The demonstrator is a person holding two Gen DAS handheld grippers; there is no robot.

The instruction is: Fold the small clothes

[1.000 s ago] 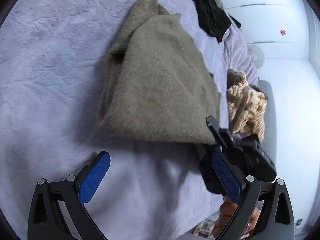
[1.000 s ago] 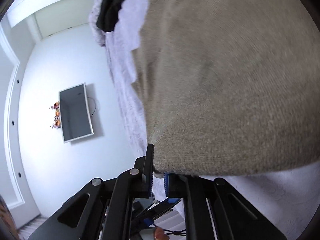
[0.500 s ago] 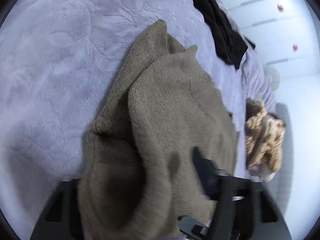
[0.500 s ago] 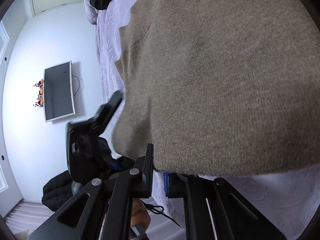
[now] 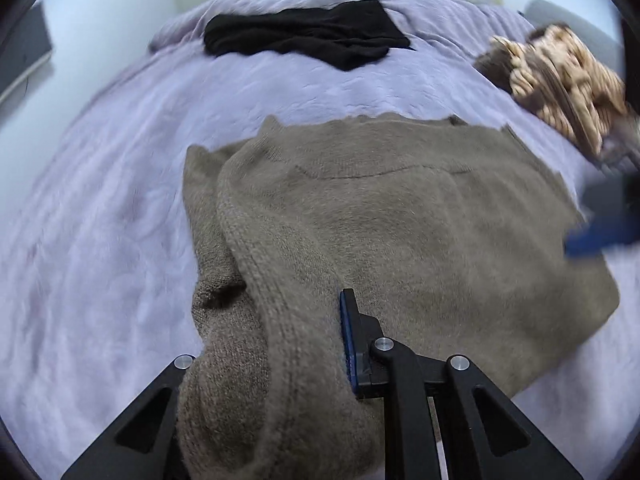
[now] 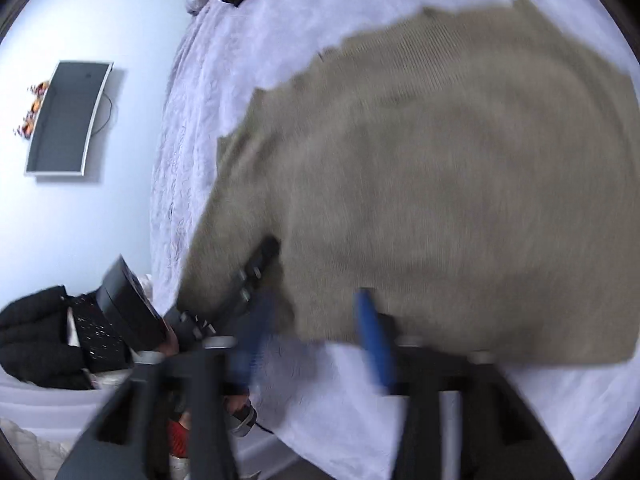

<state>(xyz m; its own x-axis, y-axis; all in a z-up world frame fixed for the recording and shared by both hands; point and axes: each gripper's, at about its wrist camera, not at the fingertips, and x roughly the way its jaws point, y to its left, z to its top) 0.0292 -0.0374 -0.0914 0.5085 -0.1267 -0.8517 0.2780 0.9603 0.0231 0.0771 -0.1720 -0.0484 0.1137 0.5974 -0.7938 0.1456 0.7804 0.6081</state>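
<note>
A taupe knitted sweater (image 5: 400,216) lies folded on the lavender bedspread (image 5: 100,220). My left gripper (image 5: 304,344) is shut on a thick fold at the sweater's near left edge; the left finger is hidden under the knit, and only the right blue pad (image 5: 347,340) shows. In the right wrist view the same sweater (image 6: 440,180) fills the frame. My right gripper (image 6: 316,332) is open at the sweater's near edge, blurred, with blue pads (image 6: 374,336) apart and nothing between them. The left gripper's body (image 6: 224,300) shows at the sweater's left corner.
A black garment (image 5: 308,34) lies at the far end of the bed. A beige patterned garment (image 5: 560,76) sits at the far right. The bed edge and white wall with a TV (image 6: 68,120) are to the left in the right wrist view.
My left gripper went from open and empty to shut on the sweater's edge. My right gripper let go of the hem and opened. The sweater now lies flatter on the bed.
</note>
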